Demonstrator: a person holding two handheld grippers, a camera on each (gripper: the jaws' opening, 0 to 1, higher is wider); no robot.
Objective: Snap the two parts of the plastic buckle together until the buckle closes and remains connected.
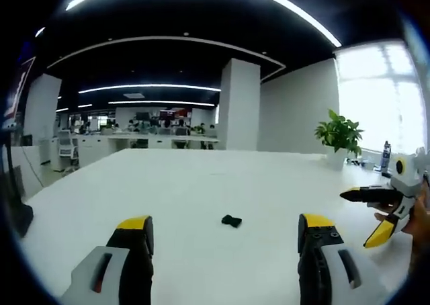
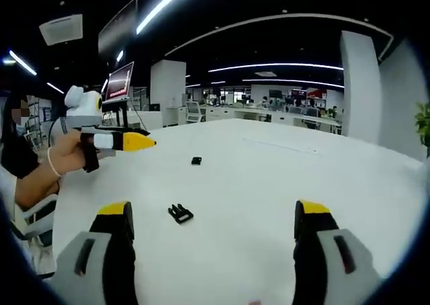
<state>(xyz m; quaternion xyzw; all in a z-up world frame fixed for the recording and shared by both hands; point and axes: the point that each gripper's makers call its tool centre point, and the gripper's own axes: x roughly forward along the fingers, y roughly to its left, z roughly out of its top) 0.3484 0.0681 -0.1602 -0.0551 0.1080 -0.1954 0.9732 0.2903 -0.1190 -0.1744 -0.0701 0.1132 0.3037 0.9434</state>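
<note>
Buckle pts [image 2: 180,213] [image 2: 196,160] on table [image 2: 282,177] (well apart).

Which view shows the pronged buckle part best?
The right gripper view: the pronged buckle part lies close on the white table, prongs distinct. The left gripper view shows a small black buckle piece, its shape unclear.

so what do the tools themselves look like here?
Both match: left tool and right tool have black jaws with yellow tips on grey bodies with dark slots. The hand gripping the left one wears a white band at the wrist.
</note>
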